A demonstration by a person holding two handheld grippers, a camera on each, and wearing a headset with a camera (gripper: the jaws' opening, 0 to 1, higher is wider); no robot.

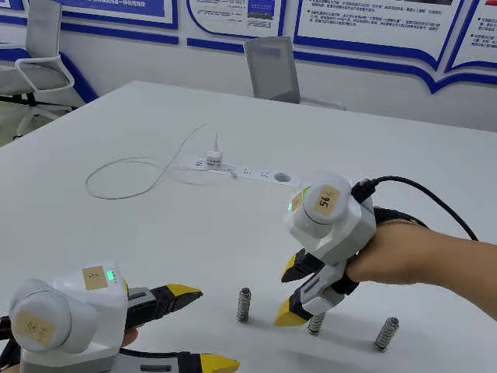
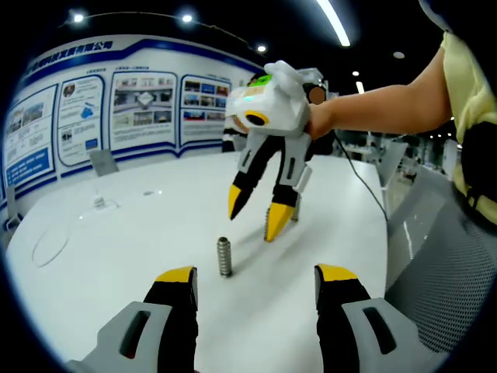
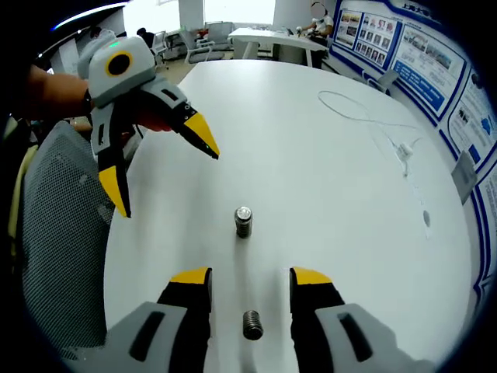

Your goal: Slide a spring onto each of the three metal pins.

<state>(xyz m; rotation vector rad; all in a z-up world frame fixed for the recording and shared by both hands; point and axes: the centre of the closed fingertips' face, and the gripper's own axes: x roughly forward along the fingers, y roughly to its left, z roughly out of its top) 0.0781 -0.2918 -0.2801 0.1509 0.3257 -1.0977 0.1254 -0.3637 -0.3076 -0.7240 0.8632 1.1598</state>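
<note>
While the right hand-held gripper (image 3: 250, 276) hangs spread, tips angled down at the counter (image 1: 155, 233), an upright spring (image 3: 252, 325) stands between its jaws, touching neither; the left hand-held gripper (image 1: 210, 326), likewise spread, holds nothing.

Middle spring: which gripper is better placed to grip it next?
Right. The right gripper hangs open with the middle spring between its jaws; the left gripper sits open, farther back, facing the nearer spring.

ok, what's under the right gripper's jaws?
One spring stands upright on the white table between the right gripper's open jaws, touching neither. In the head view a jaw covers part of it, and the coils hide whether a pin sits inside.
</note>
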